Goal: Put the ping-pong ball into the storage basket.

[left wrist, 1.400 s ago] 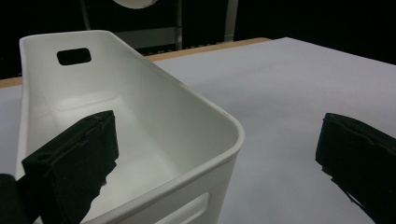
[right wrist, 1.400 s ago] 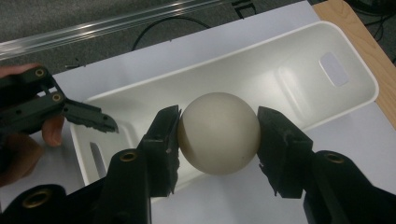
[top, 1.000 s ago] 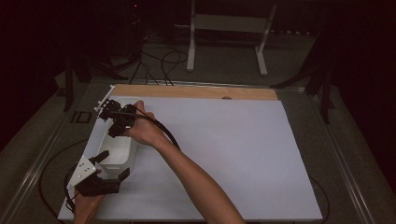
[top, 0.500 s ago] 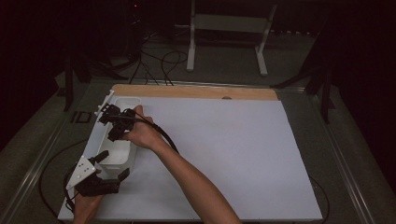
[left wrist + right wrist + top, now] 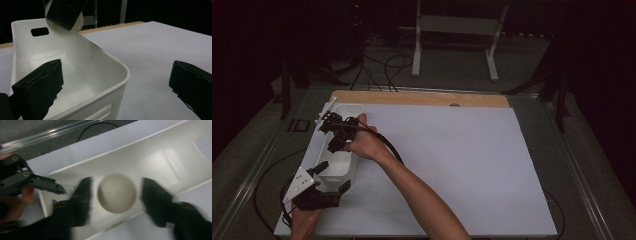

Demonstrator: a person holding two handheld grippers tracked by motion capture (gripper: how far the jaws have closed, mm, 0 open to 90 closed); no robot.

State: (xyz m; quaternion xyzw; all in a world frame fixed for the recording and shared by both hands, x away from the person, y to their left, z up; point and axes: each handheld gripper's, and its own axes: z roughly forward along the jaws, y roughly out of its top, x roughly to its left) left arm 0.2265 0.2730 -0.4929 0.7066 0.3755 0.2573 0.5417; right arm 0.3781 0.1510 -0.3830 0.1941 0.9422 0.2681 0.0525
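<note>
White bin (image 5: 343,165) at tabletop (image 5: 452,165) left edge. Right gripper (image 5: 115,195), moved toward the near end since a second ago, jaws now apart; ball (image 5: 117,193) apparently just released, dropping into bin. Left gripper (image 5: 117,85) open, straddling the near corner.

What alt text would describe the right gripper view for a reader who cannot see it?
A pale ball sits between the open black jaws of the right gripper, apart from both, above a white bin. The picture is motion-blurred; the left gripper shows at the left.
</note>
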